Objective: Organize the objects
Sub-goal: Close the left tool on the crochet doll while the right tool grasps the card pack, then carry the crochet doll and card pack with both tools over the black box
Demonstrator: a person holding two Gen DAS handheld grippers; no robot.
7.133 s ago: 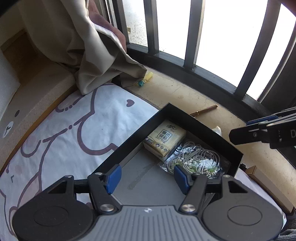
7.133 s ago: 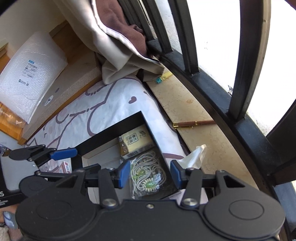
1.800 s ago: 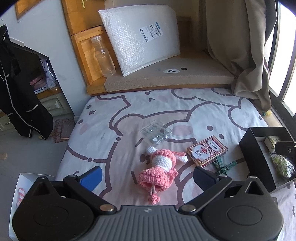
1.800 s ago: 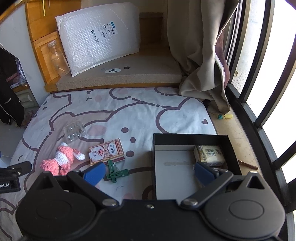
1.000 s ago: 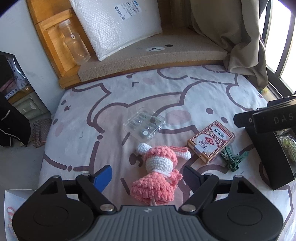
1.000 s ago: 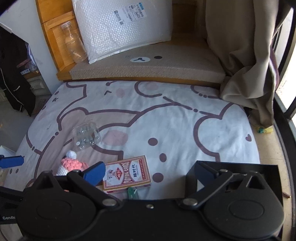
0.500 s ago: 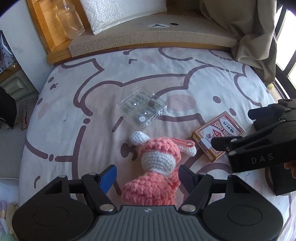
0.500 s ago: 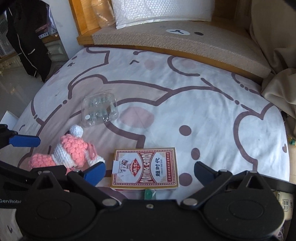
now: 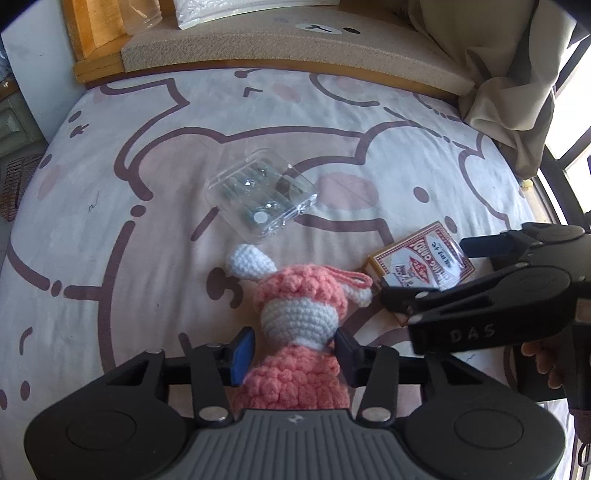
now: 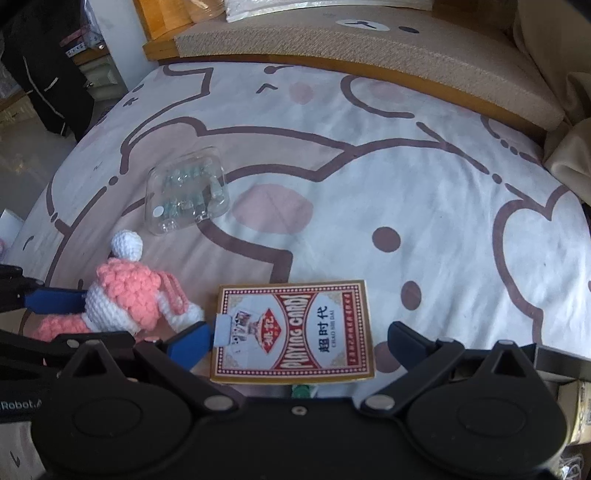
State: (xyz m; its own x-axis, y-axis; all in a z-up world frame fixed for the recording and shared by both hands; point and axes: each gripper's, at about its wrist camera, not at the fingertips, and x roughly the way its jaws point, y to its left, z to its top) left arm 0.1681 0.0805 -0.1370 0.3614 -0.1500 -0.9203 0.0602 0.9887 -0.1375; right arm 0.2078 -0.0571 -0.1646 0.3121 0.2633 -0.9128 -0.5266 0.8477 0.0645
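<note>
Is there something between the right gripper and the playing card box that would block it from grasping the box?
Nothing visible blocks it. The right gripper is open with the playing card box lying between its fingers. The crochet doll lies beside, apart from the box.

Pale bedsheet (image 9: 155,155) printed with brown bear outlines across the near and middle ground, lit by strong daylight from the right. Tan cushioned ledge (image 9: 295,51) with a wooden edge along the far side, wooden shelving (image 9: 92,33) at far left. Beige curtain (image 9: 517,92) bunched at far right beside a dark window frame (image 9: 565,192).
</note>
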